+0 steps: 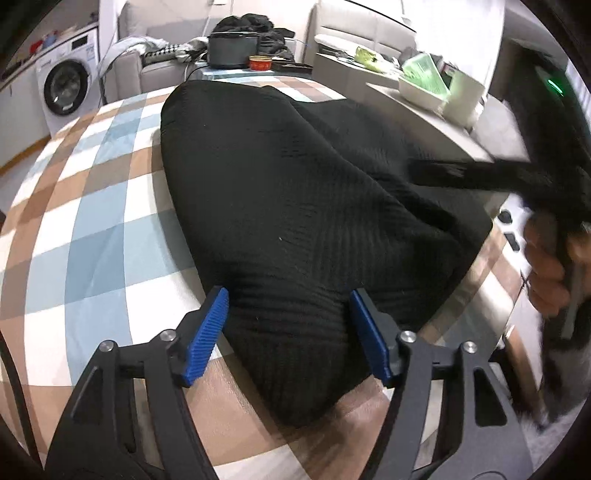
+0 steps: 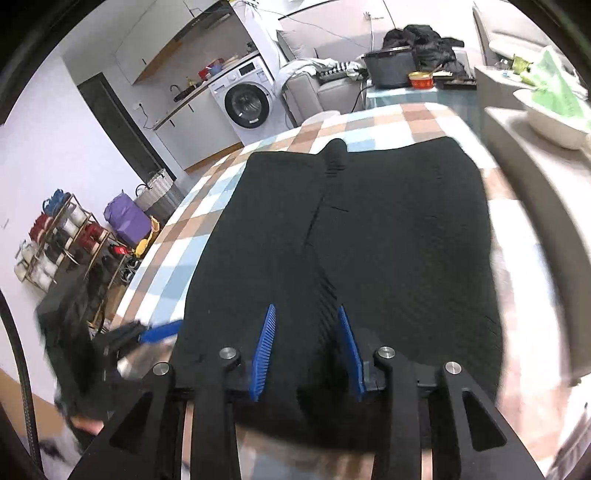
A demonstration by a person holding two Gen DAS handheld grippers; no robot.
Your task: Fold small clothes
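Note:
A black ribbed garment (image 1: pixel 295 192) (image 2: pixel 369 240) lies spread flat on the checked tablecloth (image 1: pixel 92 221) (image 2: pixel 369 122). A raised fold line runs down its middle in the right wrist view. My left gripper (image 1: pixel 287 295) hangs open over the garment's near corner, its blue pads (image 1: pixel 208 332) wide apart and clear of the fabric. My right gripper (image 2: pixel 306 312) is open over the near edge, with the fold ridge lying between its pads, which do not press on it. In the left wrist view it shows blurred at the right (image 1: pixel 461 171), held by a hand (image 1: pixel 546 266).
At the table's far end stand a dark pot (image 1: pixel 232 50) (image 2: pixel 391 68), a red tin (image 1: pixel 259 63) and a heap of dark clothes (image 1: pixel 251 24). A white bowl with a green bag (image 1: pixel 424 85) sits on a side counter. A washing machine (image 2: pixel 245 99) and a shoe rack (image 2: pixel 55 236) stand beyond.

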